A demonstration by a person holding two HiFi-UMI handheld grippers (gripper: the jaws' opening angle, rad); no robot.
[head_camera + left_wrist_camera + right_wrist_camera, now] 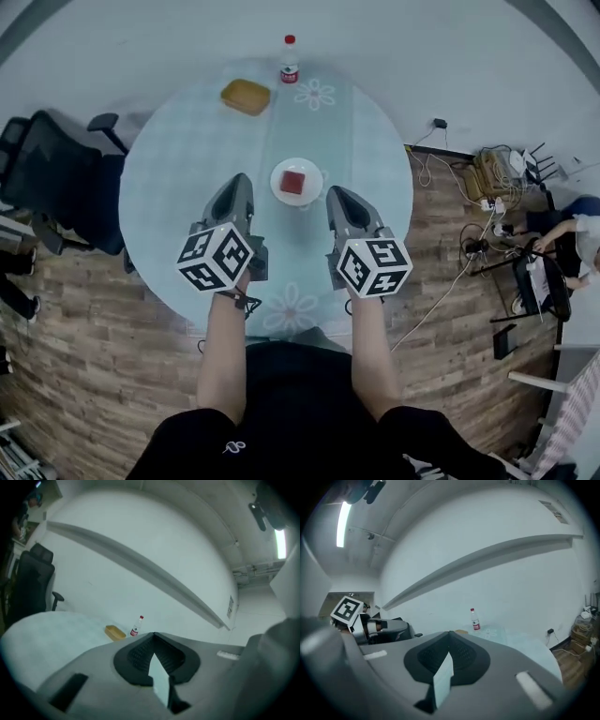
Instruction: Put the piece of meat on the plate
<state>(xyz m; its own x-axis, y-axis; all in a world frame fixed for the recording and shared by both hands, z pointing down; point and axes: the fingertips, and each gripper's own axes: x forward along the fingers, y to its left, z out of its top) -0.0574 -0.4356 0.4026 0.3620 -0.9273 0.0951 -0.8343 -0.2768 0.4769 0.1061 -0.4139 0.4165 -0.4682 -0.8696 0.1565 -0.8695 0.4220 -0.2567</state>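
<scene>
A red piece of meat [292, 182] lies on a small white plate [314, 175] near the middle of the round pale-blue table [178, 178]. My left gripper [239, 181] hovers just left of the plate and my right gripper [336, 193] just right of it, both held above the table and pointing away from me. In the left gripper view the left gripper [153, 633] has its jaws meeting at the tip with nothing between them. The right gripper [450, 632] looks the same in its own view. Neither gripper view shows the plate or the meat.
A yellow tray [246, 96] and a red-capped bottle [289, 60] stand at the table's far edge. A black office chair [56, 178] is at the left. Cables and boxes [487, 178] lie on the wooden floor at the right, near a seated person [572, 234].
</scene>
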